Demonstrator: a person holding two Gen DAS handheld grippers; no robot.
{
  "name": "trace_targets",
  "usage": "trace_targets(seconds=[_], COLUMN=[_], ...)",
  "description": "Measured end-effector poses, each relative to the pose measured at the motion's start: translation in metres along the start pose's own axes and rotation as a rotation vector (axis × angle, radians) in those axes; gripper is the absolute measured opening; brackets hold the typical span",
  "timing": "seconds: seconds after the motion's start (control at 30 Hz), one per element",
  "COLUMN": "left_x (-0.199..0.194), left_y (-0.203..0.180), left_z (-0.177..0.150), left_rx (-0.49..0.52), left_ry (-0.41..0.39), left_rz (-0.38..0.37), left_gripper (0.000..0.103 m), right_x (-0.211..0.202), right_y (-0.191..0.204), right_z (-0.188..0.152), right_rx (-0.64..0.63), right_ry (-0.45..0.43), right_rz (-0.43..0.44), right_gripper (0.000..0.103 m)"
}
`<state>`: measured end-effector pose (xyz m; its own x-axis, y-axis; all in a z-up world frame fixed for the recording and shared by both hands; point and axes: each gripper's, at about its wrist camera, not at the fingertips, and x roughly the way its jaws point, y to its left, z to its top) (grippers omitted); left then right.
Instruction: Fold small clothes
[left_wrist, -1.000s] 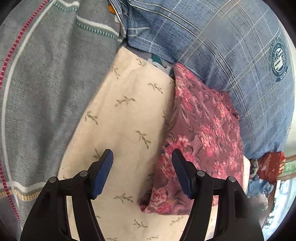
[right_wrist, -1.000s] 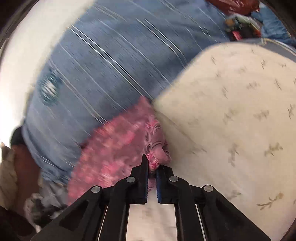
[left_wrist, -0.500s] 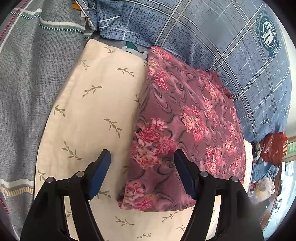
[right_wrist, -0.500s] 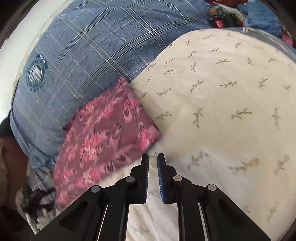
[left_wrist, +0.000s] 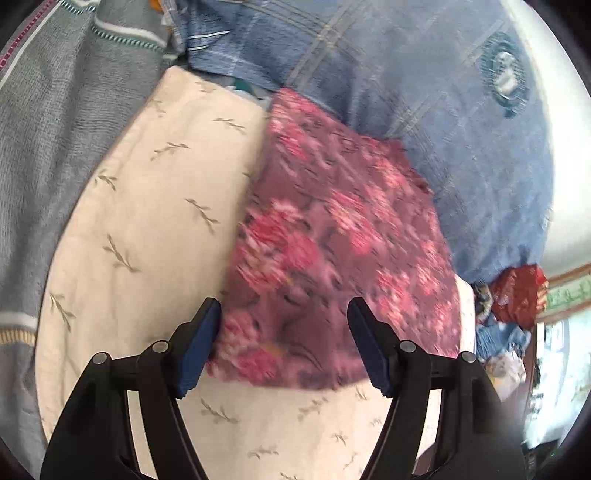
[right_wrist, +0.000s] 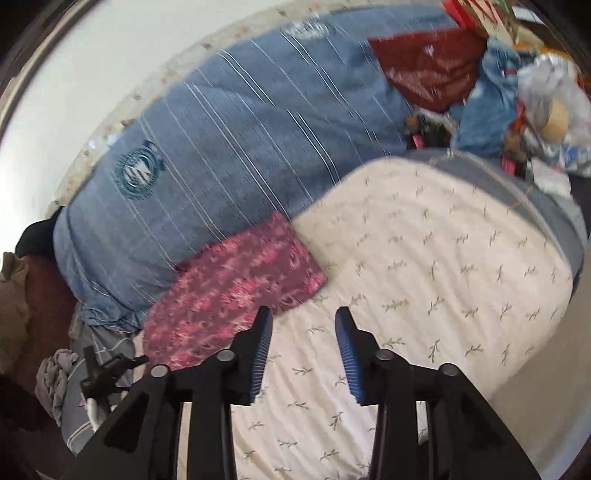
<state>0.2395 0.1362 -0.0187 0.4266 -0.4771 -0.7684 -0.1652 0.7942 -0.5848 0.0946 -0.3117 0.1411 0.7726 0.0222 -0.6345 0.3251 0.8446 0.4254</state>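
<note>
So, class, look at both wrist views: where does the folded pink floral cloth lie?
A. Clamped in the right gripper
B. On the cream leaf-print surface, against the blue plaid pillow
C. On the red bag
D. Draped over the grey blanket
B: the pink floral cloth lies flat on the cream leaf-print surface, its far edge against the blue plaid pillow; no pads touch it.

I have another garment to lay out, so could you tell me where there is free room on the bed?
The cream leaf-print sheet lies bare right of the folded floral cloth. The blue plaid pillow borders behind; clutter crowds the far corner.
</note>
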Motion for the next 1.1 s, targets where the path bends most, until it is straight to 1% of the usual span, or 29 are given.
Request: trace_targets(seconds=[0.1,0.13,0.2,0.27,0.33,0.4,0.47,0.53,0.6,0.63,0.7,0.73,0.77,0.8,0.87,0.93,1.0,1.03,1.07,1.1], left_x=[-0.012,-0.016,-0.019,-0.021,-0.022,-0.023,-0.024,-0.027,-0.023,-0.02,-0.014,-0.012,-0.011,-0.01,-0.007,0.001,0.012,0.017,0.02,0.022], left_y=[-0.008,-0.007,-0.004,-0.001,-0.004,-0.008,-0.012,-0.014,-0.016,-0.017,-0.022,-0.025,-0.027,-0.029,-0.029,-0.026,-0.021,-0.019,-0.017,-0.015], left_z=[-0.011,-0.014,-0.024,-0.032,-0.034,-0.032,-0.025,-0.016,-0.005,0.0,0.009,0.013,0.017,0.02,0.026,0.03,0.032,0.032,0.032,0.033], left_rx=[0.02,0.007,-0.038,-0.064,-0.044,0.01,0.04,0.025,0.006,0.01,0.038,0.055,0.07,0.077,0.063,0.048,0.041,0.039,0.034,0.023], left_ry=[-0.052,-0.06,-0.073,-0.086,-0.093,-0.099,-0.112,-0.144,-0.15,-0.148,-0.148,-0.152,-0.163,-0.177,-0.187,-0.17,-0.139,-0.129,-0.121,-0.118], left_rz=[-0.013,-0.023,-0.067,-0.091,-0.071,-0.026,-0.005,0.001,-0.001,0.003,0.035,0.056,0.073,0.084,0.078,0.069,0.095,0.109,0.121,0.123], left_gripper=[0.07,0.07,0.07,0.07,0.07,0.07,0.07,0.07,0.07,0.07,0.07,0.07,0.07,0.07,0.07,0.07,0.07,0.07,0.07,0.07], right_x=[-0.02,-0.024,-0.026,-0.015,0.006,0.034,0.074,0.109,0.148,0.173,0.206,0.224,0.244,0.255,0.283,0.309,0.33,0.336,0.336,0.33], right_y=[0.018,0.021,0.026,0.028,0.026,0.021,0.019,0.02,0.024,0.027,0.035,0.039,0.043,0.044,0.039,0.028,0.02,0.021,0.026,0.035], right_z=[0.012,0.014,0.017,0.018,0.019,0.02,0.025,0.032,0.04,0.047,0.056,0.062,0.07,0.074,0.083,0.085,0.082,0.079,0.078,0.078], right_rx=[-0.029,-0.037,-0.057,-0.073,-0.087,-0.088,-0.078,-0.068,-0.042,-0.014,0.01,0.008,-0.005,-0.015,-0.006,0.034,0.075,0.084,0.066,0.017], right_ry=[-0.042,-0.051,-0.055,-0.035,-0.005,0.023,0.054,0.085,0.132,0.161,0.192,0.2,0.192,0.185,0.177,0.2,0.258,0.288,0.298,0.282], right_rz=[0.058,0.07,0.093,0.104,0.085,0.059,0.039,0.022,0.029,0.052,0.078,0.078,0.059,0.043,0.003,-0.025,0.0,0.048,0.081,0.111], right_gripper=[0.045,0.047,0.05,0.053,0.053,0.054,0.054,0.054,0.054,0.054,0.054,0.054,0.054,0.054,0.054,0.054,0.044,0.025,0.017,0.016])
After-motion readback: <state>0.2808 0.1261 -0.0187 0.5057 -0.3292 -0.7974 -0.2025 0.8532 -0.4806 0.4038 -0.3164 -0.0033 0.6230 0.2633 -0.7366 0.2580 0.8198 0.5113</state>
